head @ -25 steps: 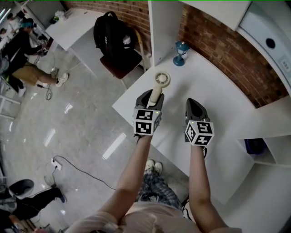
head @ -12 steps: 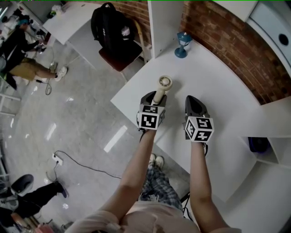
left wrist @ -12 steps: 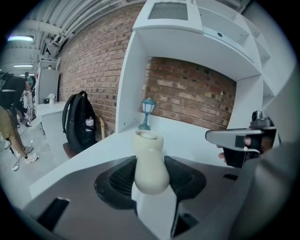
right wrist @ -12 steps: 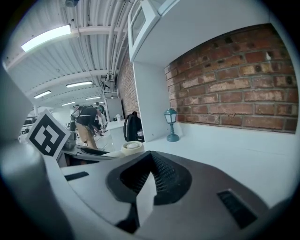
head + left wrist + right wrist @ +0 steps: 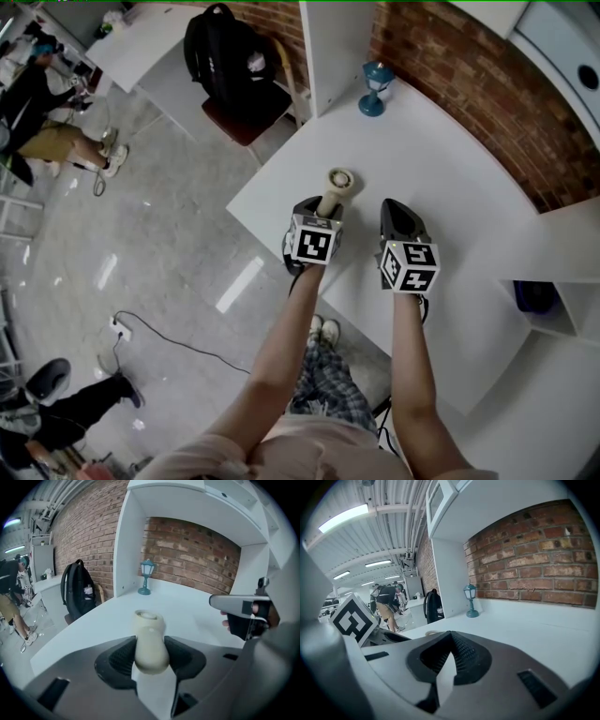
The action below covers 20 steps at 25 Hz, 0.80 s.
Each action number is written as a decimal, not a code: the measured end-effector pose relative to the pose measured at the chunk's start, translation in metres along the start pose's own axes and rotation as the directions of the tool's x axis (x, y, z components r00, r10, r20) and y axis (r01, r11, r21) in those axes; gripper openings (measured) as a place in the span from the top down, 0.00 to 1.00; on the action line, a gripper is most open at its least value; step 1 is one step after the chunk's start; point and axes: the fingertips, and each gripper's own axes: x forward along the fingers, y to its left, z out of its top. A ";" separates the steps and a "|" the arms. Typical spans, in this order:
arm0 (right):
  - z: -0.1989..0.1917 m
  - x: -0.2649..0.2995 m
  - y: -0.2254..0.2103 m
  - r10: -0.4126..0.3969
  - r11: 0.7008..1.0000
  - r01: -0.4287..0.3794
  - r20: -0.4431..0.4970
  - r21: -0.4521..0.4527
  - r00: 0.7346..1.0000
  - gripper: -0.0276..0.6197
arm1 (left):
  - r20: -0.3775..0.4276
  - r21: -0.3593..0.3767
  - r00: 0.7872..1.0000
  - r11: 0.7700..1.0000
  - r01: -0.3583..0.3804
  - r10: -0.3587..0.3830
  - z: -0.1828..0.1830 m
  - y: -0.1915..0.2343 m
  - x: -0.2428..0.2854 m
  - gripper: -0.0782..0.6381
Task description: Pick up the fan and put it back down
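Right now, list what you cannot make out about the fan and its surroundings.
- Whether the fan touches the table: head view, the left gripper covers its lower end.
- The fan's blades: too small in head view; its own body blocks them in left gripper view.
- The dark blue thing in the shelf: head view, a board cuts it off.

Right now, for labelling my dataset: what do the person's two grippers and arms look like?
The left gripper and right gripper are dark grey tapering shells with black ribbed pads. Each carries a white cube with black square markers. No cables show. Forearms are unsleeved; the top is pale.
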 end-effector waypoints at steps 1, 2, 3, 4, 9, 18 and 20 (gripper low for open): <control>0.000 0.000 -0.001 -0.001 1.000 0.001 0.000 0.001 1.000 0.93 | -0.007 -0.001 1.000 1.000 0.001 -0.001 -0.001 0.000 0.000 0.61; 0.000 0.000 -0.001 -0.001 1.000 0.001 0.000 0.001 1.000 0.93 | -0.017 0.004 1.000 1.000 -0.002 0.002 -0.002 0.000 0.001 0.61; -0.001 -0.001 -0.001 -0.001 1.000 0.001 0.000 0.001 1.000 0.93 | -0.030 0.013 1.000 1.000 -0.007 0.007 -0.004 0.001 0.001 0.61; -0.001 -0.001 -0.002 -0.001 1.000 0.001 -0.001 0.001 1.000 0.93 | -0.043 0.022 0.999 1.000 -0.012 0.013 -0.007 0.002 0.001 0.60; -0.002 -0.003 -0.003 -0.001 1.000 0.001 0.003 0.006 1.000 0.94 | -0.097 0.027 0.995 1.000 -0.003 0.005 -0.017 0.001 0.003 0.60; -0.001 -0.007 -0.003 0.005 1.000 -0.005 0.012 0.006 1.000 0.94 | -0.188 0.022 0.982 0.999 0.030 -0.026 -0.033 -0.004 0.008 0.60; 0.001 -0.008 -0.004 0.006 1.000 -0.006 0.017 0.007 1.000 0.94 | -0.190 0.015 0.981 0.999 0.047 -0.043 -0.034 -0.008 0.009 0.56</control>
